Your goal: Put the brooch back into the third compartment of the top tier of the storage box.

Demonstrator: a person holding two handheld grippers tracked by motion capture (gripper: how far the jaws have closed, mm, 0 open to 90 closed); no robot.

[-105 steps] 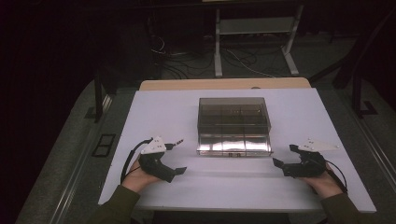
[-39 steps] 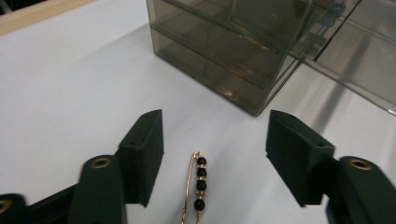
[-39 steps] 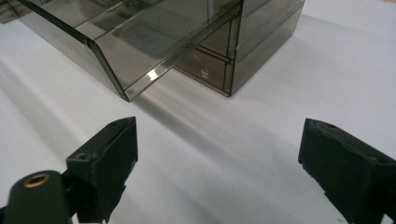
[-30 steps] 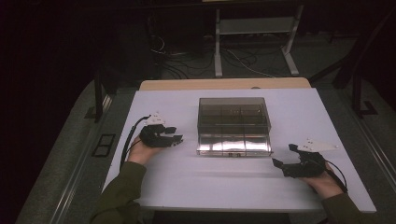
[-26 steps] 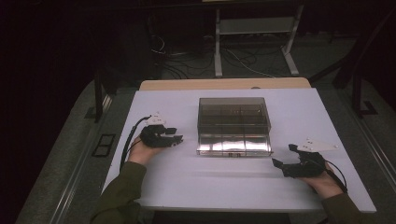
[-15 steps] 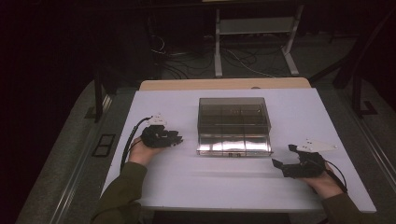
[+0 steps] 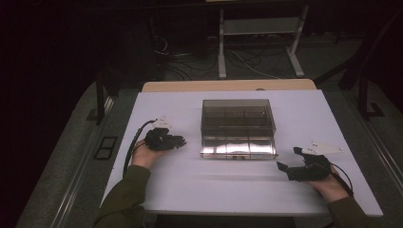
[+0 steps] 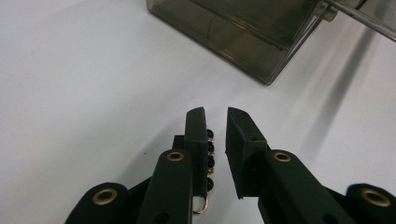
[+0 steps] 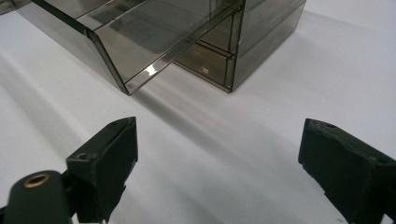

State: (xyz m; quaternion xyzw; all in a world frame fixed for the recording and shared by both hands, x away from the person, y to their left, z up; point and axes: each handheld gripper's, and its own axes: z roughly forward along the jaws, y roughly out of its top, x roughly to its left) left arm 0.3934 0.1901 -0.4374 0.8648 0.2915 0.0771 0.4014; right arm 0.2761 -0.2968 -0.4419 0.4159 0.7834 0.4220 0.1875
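black beaded earring (image 8: 208,158) (gold hook), between fingers

Bare table (image 7: 228,185) flanks the central smoked box (image 7: 237,127).

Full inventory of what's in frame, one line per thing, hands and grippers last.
Box: one, smoky clear plastic with compartments, middle of the table.
Beaded piece: one, black beads with a gold hook, between the left gripper's jaws, which have just been closing; a gap remains beside it.
Table: one, white top.
Wooden board: one, tan, along the table's far edge.
Metal stand: one, pale grey, on the floor beyond the table.
Cables: several, dark and light, on the floor by the stand.
Left gripper: one, black, left of the box.
Right gripper: one, black, jaws wide apart, right front of the box.
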